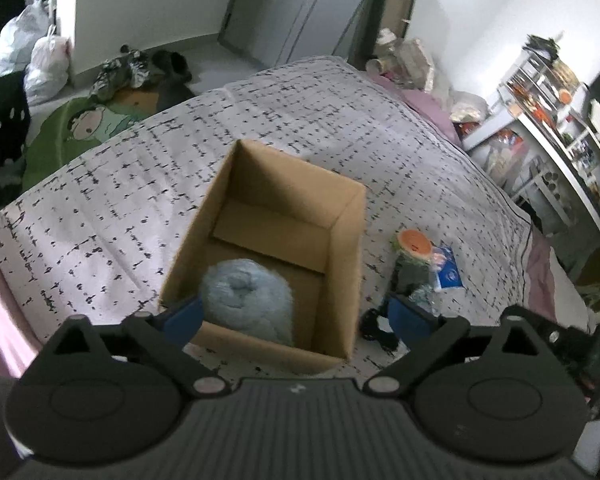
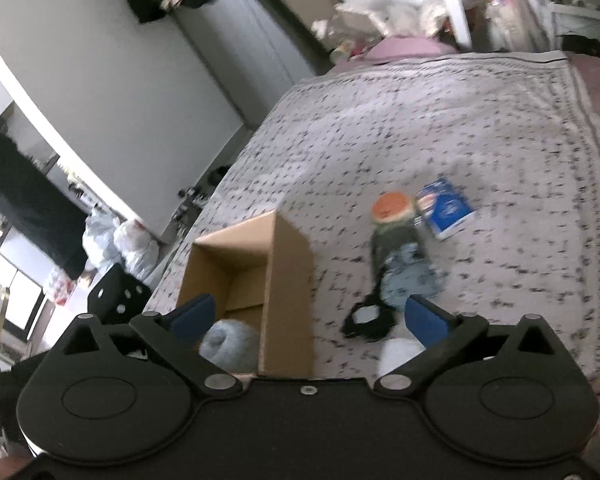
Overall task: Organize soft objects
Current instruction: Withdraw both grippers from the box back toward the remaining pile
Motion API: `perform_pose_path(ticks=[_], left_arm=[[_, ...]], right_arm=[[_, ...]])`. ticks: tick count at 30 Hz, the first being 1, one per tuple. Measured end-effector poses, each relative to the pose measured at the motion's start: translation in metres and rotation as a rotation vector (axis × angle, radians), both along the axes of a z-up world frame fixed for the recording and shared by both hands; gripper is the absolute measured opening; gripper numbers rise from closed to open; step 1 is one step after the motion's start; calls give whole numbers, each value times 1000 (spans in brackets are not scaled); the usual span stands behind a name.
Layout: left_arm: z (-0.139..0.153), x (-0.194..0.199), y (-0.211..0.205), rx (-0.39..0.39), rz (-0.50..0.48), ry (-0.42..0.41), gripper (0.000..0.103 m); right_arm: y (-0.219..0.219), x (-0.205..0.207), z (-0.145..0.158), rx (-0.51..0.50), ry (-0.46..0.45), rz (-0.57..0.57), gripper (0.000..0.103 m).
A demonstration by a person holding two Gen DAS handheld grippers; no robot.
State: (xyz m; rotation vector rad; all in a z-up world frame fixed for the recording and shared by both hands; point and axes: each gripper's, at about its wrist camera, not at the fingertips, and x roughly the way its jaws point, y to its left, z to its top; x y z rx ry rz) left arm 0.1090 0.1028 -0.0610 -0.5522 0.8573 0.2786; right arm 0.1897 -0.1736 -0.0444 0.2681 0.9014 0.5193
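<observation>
An open cardboard box stands on the patterned bedspread. A fluffy light-blue soft object lies inside it at the near end; it also shows in the right wrist view. My left gripper is open and empty above the box's near end. To the right of the box lie a watermelon-slice plush, a dark green soft item, a blue-patterned cloth, a black-and-white item and a blue packet. My right gripper is open and empty, above the box's right wall.
The box stands near the bed's front edge. Purple sheets show at the bed's edges. Shelves with clutter stand to the right. Plastic bags and shoes lie on the floor beyond the bed.
</observation>
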Motion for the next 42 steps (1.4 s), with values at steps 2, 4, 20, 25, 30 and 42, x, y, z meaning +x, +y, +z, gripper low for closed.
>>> perform_pose_path(ticks=[2, 4, 20, 25, 30, 42], left_arm=[[3, 2, -10, 5, -19, -2, 102], [6, 4, -20, 11, -37, 4, 102], [11, 24, -89, 16, -107, -5, 102], [9, 30, -102, 25, -101, -6, 102], [4, 37, -113, 43, -103, -14, 99], [-9, 52, -119, 38, -83, -43, 90]], right_arm=[[-11, 2, 3, 3, 0, -8, 102], [-22, 3, 5, 3, 0, -17, 102], [-72, 22, 4, -21, 30, -31, 103], [-91, 26, -10, 11, 91, -133, 102], [-98, 30, -31, 39, 151, -164, 96], [-98, 44, -80, 167, 348, -214, 66]])
